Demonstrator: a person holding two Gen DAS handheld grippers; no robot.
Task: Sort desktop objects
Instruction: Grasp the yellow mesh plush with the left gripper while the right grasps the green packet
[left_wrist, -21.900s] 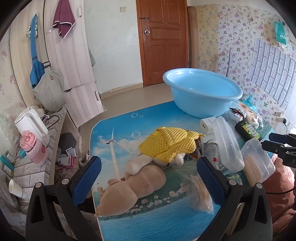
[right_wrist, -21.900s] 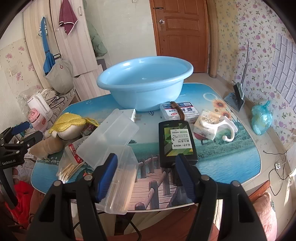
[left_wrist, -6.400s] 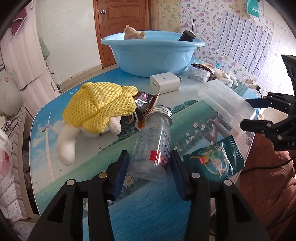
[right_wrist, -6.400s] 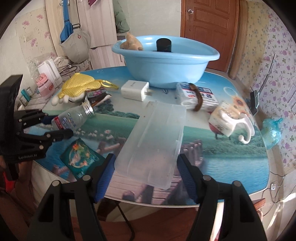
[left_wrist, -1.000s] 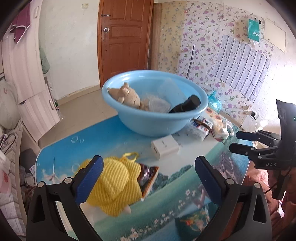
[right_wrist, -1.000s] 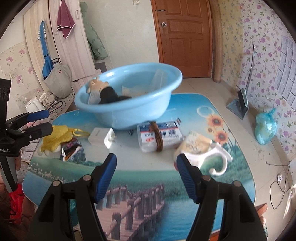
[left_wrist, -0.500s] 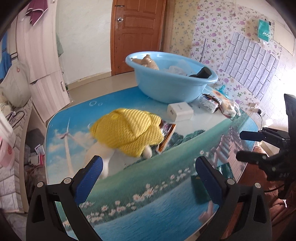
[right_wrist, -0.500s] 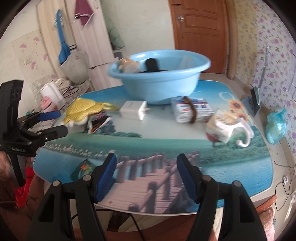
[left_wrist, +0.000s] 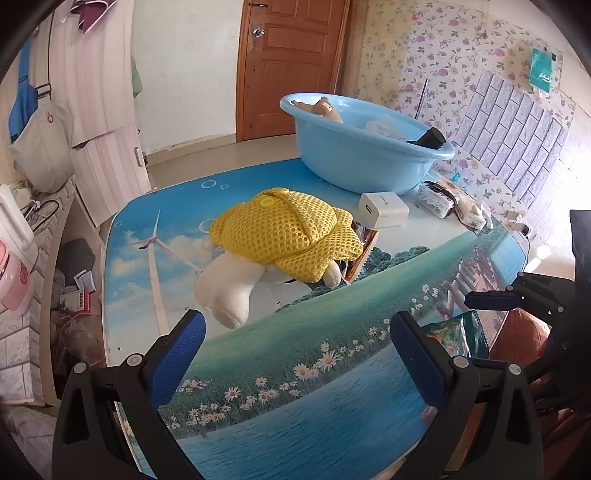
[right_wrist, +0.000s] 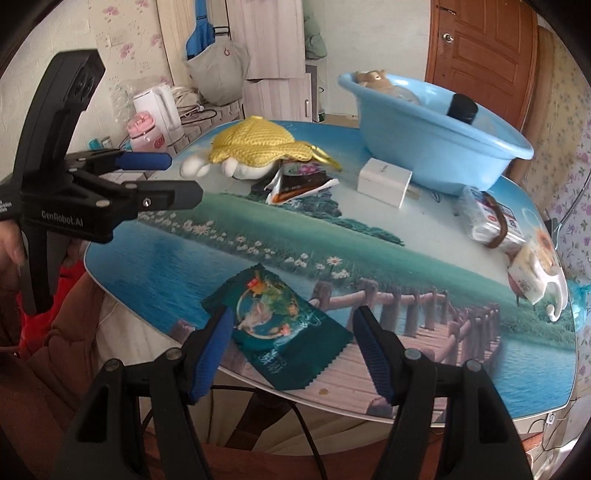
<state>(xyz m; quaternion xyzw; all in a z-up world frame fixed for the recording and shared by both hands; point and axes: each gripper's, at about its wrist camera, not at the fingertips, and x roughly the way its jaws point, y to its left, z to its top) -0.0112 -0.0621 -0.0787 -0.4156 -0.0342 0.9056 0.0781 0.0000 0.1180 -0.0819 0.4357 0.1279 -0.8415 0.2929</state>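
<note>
**Right claw lines up on green packet at near table edge**

Green packet (right_wrist: 279, 326) lies flat on the table (right_wrist: 424, 236), at the near edge, directly ahead of the right gripper (right_wrist: 291, 349). Its fingers stand wide apart, empty, one on each side of the packet's near half; no contact visible yet. The packet's long axis runs diagonally, from far-left to near-right in the right wrist view, so it sits skewed across the finger gap, not square to it. Its near-right corner reaches the table rim.

Left gripper (left_wrist: 297, 354) is also spread wide, holding nothing. It hovers over the left part of the table, facing the stuffed toy (left_wrist: 229, 291) under the yellow mesh hat (left_wrist: 284, 232). In the left view the packet (left_wrist: 456, 334) shows only partly, past that gripper's right finger, so the right one is clearly nearer to it.

Blue basin (right_wrist: 432, 147) sits at the far side, well apart from the packet, already holding a plush and a dark bottle. Still out on the table: white charger (right_wrist: 384, 181), wrapper (right_wrist: 299, 182), tissue pack (right_wrist: 493, 223).

Judgement: next is a pinch on the packet. It is thin and flat, so the fingers likely need to come low or use the overhanging corner, with some wrist twist to match the diagonal.
</note>
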